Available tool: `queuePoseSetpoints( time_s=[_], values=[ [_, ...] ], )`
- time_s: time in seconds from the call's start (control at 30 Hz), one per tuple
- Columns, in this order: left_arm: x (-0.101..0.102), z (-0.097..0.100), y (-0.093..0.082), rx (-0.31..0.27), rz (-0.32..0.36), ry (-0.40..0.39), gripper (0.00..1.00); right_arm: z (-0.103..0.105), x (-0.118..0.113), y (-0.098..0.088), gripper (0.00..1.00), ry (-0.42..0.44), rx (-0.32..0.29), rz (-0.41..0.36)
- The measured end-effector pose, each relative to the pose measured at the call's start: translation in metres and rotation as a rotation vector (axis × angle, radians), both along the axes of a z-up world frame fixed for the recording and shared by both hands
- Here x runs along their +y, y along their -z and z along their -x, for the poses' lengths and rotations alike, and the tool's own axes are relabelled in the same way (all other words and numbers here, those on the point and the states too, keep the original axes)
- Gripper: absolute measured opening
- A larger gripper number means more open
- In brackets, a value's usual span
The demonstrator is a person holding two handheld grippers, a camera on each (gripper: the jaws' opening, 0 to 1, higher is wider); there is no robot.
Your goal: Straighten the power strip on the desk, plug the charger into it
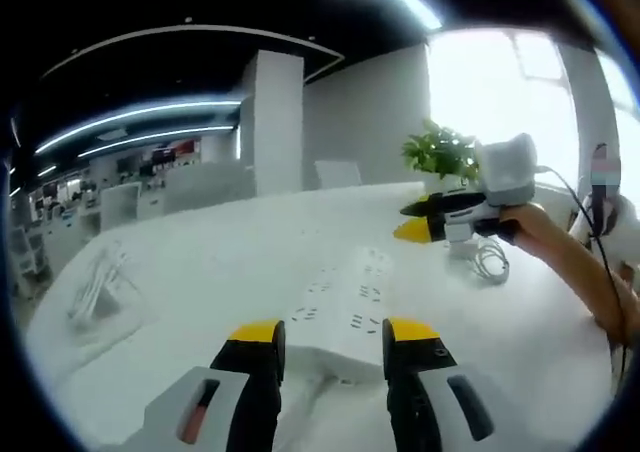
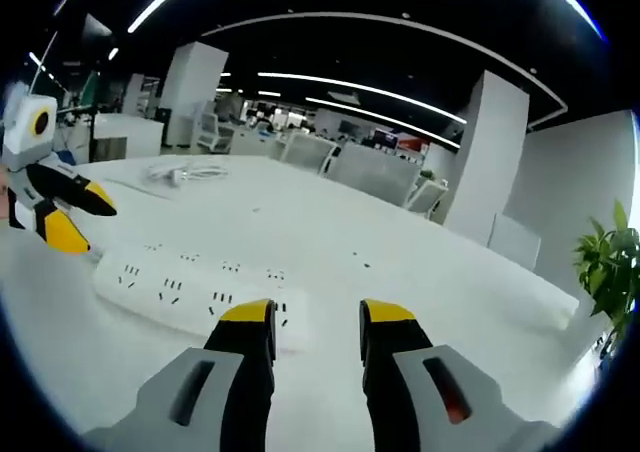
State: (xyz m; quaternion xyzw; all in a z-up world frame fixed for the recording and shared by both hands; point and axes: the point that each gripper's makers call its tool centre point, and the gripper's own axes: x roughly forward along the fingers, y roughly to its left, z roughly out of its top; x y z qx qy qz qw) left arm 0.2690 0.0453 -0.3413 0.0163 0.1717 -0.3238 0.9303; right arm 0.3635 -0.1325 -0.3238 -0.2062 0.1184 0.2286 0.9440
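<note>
Desk: white, broad, office behind.

Strip: white, lies flat on the desk, running away from the left gripper, whose jaws stand apart at its near end with nothing between them. In the right gripper view the strip lies crosswise, its end just beside the right gripper, jaws likewise parted and empty.

Cable coil: on the desk under the right gripper as the left gripper view shows it; probably the charger's lead, the charger body not made out.

Second coil: far side of the desk, kind unclear.

Plant: at the desk's far edge.

Step in hand, as judged: straightening. Best done by closing on one end and pressing the other, turning the strip slowly so it slides flat and square to the desk edge.

Hard to tell: the strip's own cord, its switch, socket detail washed out by glare.
</note>
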Motion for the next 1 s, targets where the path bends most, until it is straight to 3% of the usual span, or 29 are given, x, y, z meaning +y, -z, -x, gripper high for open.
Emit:
queuePoseSetpoints(
  time_s=[0.2,0.47,0.73,0.83,1.0],
  values=[
    [0.003,0.001,0.011,0.028,-0.025,0.026,0.37,-0.003,0.003,0.02,0.34,-0.054,0.046,-0.031],
    [0.0,0.003,0.017,0.036,-0.051,0.062,0.35,-0.004,0.007,0.03,0.33,-0.1,0.065,-0.084],
    [-0.004,0.005,0.026,0.092,-0.043,0.077,0.36,-0.004,0.009,0.032,0.3,-0.132,0.061,-0.078],
    [-0.005,0.007,0.028,0.085,-0.059,0.078,0.36,-0.002,0.012,0.036,0.33,-0.163,0.083,-0.097],
    [-0.009,0.009,0.028,0.078,-0.063,0.091,0.36,0.002,0.019,0.044,0.36,-0.195,0.105,-0.062]
  ],
)
